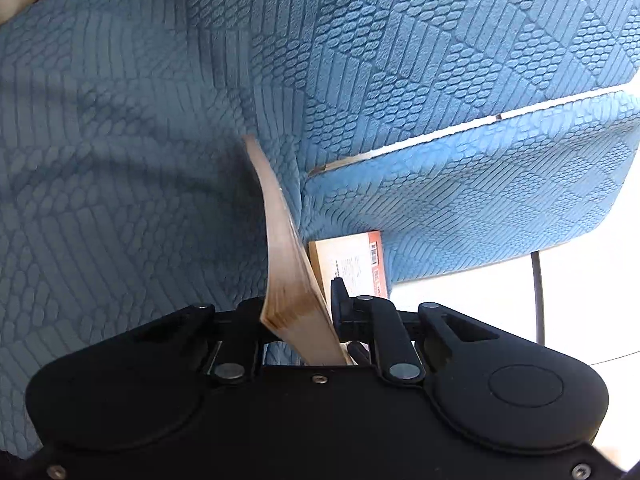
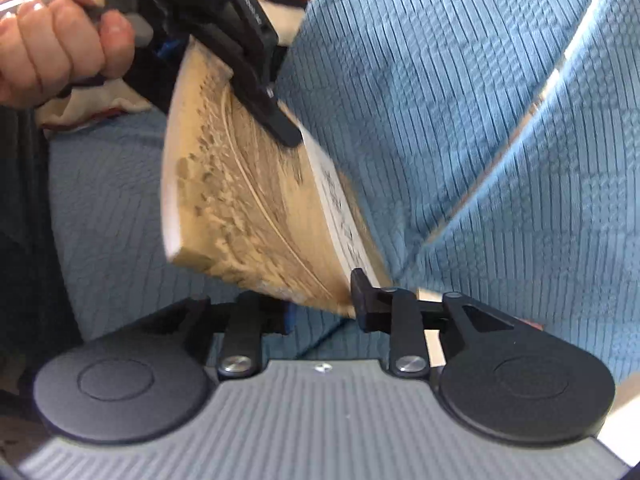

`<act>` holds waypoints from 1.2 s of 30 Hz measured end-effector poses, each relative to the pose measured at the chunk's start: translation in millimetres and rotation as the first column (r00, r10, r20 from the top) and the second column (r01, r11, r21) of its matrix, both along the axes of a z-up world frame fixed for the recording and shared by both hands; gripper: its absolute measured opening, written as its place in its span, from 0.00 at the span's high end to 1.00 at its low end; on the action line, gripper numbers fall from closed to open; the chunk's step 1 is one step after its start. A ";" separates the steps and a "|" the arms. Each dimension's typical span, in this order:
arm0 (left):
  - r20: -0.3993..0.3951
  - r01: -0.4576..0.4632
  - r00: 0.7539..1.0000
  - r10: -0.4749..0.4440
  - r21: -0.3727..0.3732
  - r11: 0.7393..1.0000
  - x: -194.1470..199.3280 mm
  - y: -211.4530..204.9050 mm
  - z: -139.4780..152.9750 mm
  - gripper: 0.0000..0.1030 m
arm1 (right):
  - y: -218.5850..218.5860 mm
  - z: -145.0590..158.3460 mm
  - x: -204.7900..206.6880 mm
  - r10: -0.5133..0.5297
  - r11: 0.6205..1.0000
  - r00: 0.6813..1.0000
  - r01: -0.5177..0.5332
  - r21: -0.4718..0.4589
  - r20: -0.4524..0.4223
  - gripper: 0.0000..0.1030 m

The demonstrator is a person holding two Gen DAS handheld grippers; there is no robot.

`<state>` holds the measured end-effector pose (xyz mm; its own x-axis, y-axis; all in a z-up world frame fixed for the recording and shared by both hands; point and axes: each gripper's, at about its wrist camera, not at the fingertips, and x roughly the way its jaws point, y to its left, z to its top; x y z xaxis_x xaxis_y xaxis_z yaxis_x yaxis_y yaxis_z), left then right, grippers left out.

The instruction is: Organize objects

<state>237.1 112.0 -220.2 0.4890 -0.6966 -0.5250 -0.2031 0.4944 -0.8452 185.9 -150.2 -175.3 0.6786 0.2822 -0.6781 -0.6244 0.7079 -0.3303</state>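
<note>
Cushions dominate both views: a blue quilted seat cushion [image 1: 120, 200] spreads beneath everything, and a second blue cushion [image 1: 480, 208] stands at the right with a pale gap along its top edge. Wedged low between the two — partly hidden — lies a second book with an orange-edged back cover [image 1: 352, 264], close behind the left tool's tip. A thin dark cable [image 1: 538, 300] hangs at the far right against a bright background. The book [image 2: 248, 200], an old paperback with yellowed, foxed page edges, is held clear above the seat cushion, its long axis running from the left gripper [image 2: 280, 124] at the upper left of the right wrist view down to the right gripper [image 2: 320, 300] at the bottom, spine side toward the upright cushion. The left jaws are pinching the book's far corner, a hand [image 2: 52, 36] gripping that tool's handle. The right jaws stand partly spread around the near corner; whether their pads press on it cannot be told, since the picture is blurred there.
</note>
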 end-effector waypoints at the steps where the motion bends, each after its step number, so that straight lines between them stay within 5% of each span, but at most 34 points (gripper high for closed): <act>1: -0.002 0.000 1.000 0.000 0.001 1.000 -0.7 0.0 0.3 0.89 | -2.8 -0.8 -1.5 -0.024 1.000 1.000 0.024 -0.012 -0.013 0.69; 5: -0.007 -0.002 1.000 0.002 0.006 1.000 -3.3 3.5 1.5 0.93 | -25.3 4.0 -5.7 -0.182 0.982 0.978 0.186 0.027 -0.103 0.69; 9: 0.007 0.006 1.000 -0.006 0.014 1.000 -8.5 6.0 4.6 0.93 | -49.2 19.1 -12.4 -0.362 0.884 0.895 0.419 0.208 -0.261 0.68; 16: -0.001 0.021 1.000 -0.021 0.027 0.999 -1.7 -1.0 2.4 0.94 | -41.4 32.8 -49.5 -0.356 0.555 0.750 0.649 0.520 -0.557 0.64; 19: -0.008 0.017 1.000 -0.017 0.022 1.000 0.5 -1.0 0.7 0.94 | -27.5 26.5 -60.5 -0.302 0.423 0.702 0.705 0.569 -0.645 0.47; 23: 0.002 0.020 1.000 -0.020 0.028 0.999 0.9 -1.2 2.5 0.95 | -16.3 12.6 -63.9 -0.211 0.257 0.646 0.761 0.596 -0.734 0.41; 26: 0.004 0.024 1.000 -0.024 0.028 0.999 0.4 -1.8 3.9 0.95 | -14.1 -3.3 -68.1 -0.135 0.121 0.574 0.819 0.561 -0.808 0.38; 28: -0.005 0.022 1.000 -0.021 0.021 1.000 2.7 -2.4 2.4 0.95 | -14.6 -17.1 -70.2 -0.090 0.034 0.543 0.839 0.542 -0.835 0.27; 30: -0.010 0.020 1.000 -0.020 0.021 1.000 4.0 -2.1 1.8 0.95 | -18.0 -29.5 -71.9 -0.063 -0.084 0.506 0.856 0.510 -0.860 0.26; 33: -0.009 0.015 1.000 -0.015 0.021 1.000 2.8 -1.2 1.9 0.95 | -24.2 -45.2 -73.7 -0.025 -0.283 0.504 0.825 0.490 -0.863 0.26; 36: -0.014 0.014 1.000 -0.014 0.018 1.000 2.4 -0.2 1.2 0.95 | -28.9 -49.3 -69.9 -0.084 -0.352 0.475 0.808 0.472 -0.876 0.28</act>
